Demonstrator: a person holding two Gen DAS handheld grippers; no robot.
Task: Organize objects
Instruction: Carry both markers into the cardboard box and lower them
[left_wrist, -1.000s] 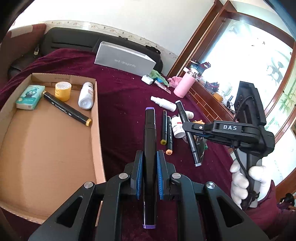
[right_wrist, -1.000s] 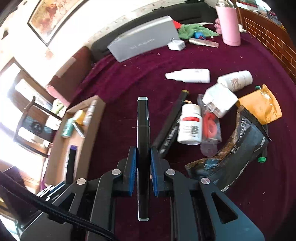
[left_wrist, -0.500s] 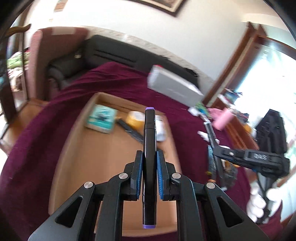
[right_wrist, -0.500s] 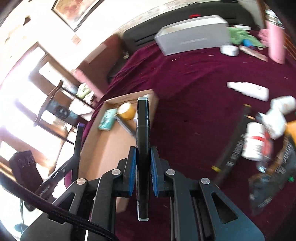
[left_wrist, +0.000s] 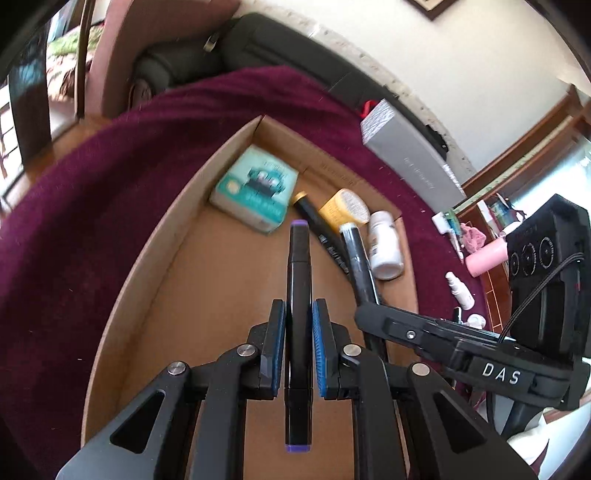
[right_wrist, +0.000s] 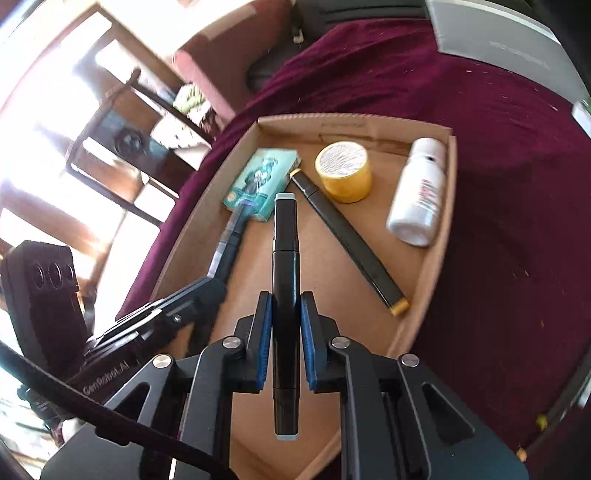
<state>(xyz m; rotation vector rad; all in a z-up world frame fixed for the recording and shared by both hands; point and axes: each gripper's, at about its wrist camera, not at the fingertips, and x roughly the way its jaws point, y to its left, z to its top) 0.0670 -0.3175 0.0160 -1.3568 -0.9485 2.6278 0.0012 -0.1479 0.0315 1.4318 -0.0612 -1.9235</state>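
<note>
- Left gripper (left_wrist: 298, 343): blue pads clamped on a black marker with purple end caps (left_wrist: 298, 295), held over the floor of the shallow brown cardboard tray (left_wrist: 155, 266).
- Tray contents, left to right: teal tissue pack (right_wrist: 262, 177), black gold-capped marker (right_wrist: 351, 240), yellow round tin (right_wrist: 343, 171), white pill bottle (right_wrist: 419, 199).
- Right gripper (right_wrist: 285, 336): pads clamped on a black marker with pale grey end caps (right_wrist: 284, 280), also above the tray.
- Step in hand, likely: placing both markers. Next: lower each flat beside the lying marker, clear of each other, then release.

Grey box (right_wrist: 509, 40) cut off at the frame edge (lettering too blurred to read)
</note>
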